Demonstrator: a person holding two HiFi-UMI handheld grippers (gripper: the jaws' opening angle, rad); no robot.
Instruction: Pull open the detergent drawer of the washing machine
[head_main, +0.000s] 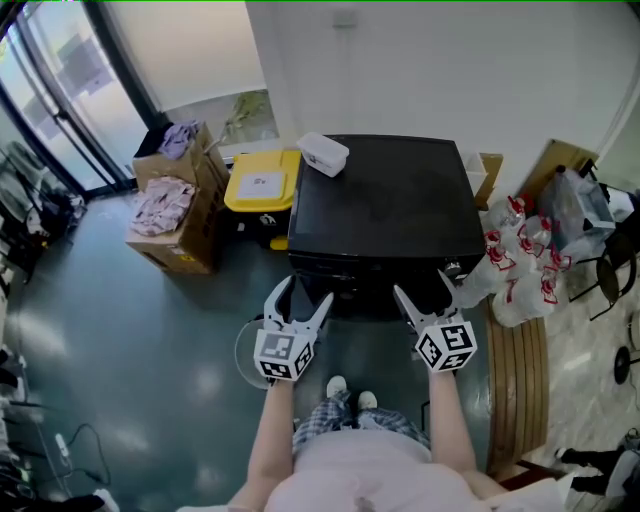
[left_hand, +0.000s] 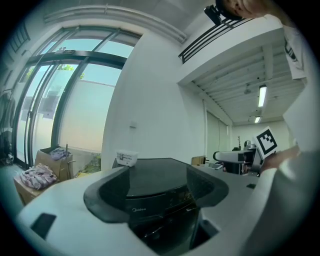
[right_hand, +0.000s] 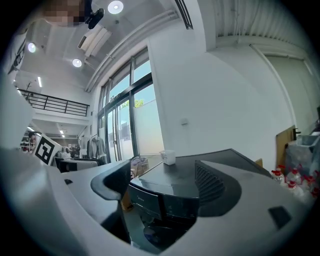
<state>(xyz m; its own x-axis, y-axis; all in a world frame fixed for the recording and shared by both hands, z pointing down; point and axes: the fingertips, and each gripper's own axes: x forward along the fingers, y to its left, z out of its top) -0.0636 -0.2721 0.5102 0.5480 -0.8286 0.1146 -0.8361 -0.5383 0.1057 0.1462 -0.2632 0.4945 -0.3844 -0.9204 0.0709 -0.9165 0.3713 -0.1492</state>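
Note:
A black front-loading washing machine (head_main: 385, 215) stands against the white wall, seen from above in the head view. Its control panel with the detergent drawer (right_hand: 141, 200) faces me, and the drawer is shut flush with the front. My left gripper (head_main: 297, 303) is open, held just before the machine's front left corner, touching nothing. My right gripper (head_main: 428, 299) is open too, in front of the right part of the front panel. A small white box (head_main: 322, 154) lies on the machine's top, at its back left (left_hand: 126, 158).
A yellow bin (head_main: 262, 181) stands left of the machine, with cardboard boxes of cloth (head_main: 175, 205) further left. Plastic bags with bottles (head_main: 520, 260) crowd the right side beside a wooden board (head_main: 518, 390). My feet (head_main: 350, 393) are close to the machine's front. Glass doors (head_main: 60, 90) at far left.

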